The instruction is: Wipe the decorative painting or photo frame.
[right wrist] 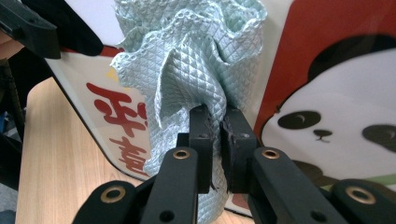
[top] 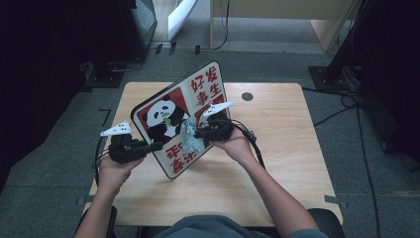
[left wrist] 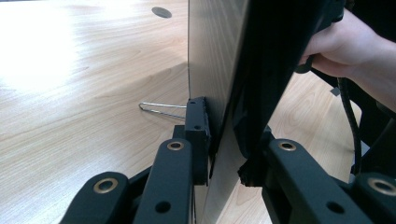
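A panda picture board point(top: 198, 94) with red characters stands tilted on its lower edge on the wooden table point(top: 277, 148). My left gripper point(top: 153, 146) is shut on the board's left edge; in the left gripper view its jaws point(left wrist: 224, 154) clamp the thin panel point(left wrist: 210, 56) from both sides. My right gripper point(top: 198, 133) is shut on a crumpled pale green cloth point(top: 190, 139). In the right gripper view the cloth point(right wrist: 187, 60) bunches out above the closed jaws point(right wrist: 219, 135) and lies against the board's printed face point(right wrist: 336, 102), left of the panda.
A thin wire stand point(left wrist: 161, 109) juts from the board's back just above the tabletop. A round cable hole point(top: 247, 96) sits at the table's far side. Dark equipment and cables point(top: 346, 99) surround the table on the grey floor.
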{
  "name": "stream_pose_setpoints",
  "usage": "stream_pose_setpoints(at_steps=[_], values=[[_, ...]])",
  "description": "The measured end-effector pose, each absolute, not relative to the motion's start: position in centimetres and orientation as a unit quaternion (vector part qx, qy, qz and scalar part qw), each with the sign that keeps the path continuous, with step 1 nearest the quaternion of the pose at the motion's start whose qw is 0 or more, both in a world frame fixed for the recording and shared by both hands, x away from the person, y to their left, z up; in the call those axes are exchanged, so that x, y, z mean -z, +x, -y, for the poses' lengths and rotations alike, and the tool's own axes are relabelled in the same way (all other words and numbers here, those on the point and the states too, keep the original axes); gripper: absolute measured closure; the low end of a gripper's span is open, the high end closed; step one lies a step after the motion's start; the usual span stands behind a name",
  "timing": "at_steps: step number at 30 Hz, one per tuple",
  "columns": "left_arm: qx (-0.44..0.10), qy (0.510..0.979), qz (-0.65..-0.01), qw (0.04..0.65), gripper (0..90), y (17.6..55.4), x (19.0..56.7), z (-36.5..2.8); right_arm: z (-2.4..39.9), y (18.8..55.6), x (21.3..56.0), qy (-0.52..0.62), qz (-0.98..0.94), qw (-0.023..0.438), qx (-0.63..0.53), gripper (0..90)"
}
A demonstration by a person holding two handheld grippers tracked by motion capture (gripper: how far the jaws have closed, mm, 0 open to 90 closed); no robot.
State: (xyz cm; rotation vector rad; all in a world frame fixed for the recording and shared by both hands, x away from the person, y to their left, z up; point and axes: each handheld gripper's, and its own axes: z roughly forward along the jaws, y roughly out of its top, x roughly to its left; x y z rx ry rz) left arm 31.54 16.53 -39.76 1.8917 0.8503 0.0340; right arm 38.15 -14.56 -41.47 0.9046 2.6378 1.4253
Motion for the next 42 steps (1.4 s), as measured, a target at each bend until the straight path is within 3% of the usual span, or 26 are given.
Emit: stream_pose_setpoints(at_steps=[42], values=[[-0.015,0.786,-0.352,0.508,78.0,31.5,39.7,-16.5,15.1,36.9,47.1,0.305,-0.858,-0.019,-0.413,84.6]])
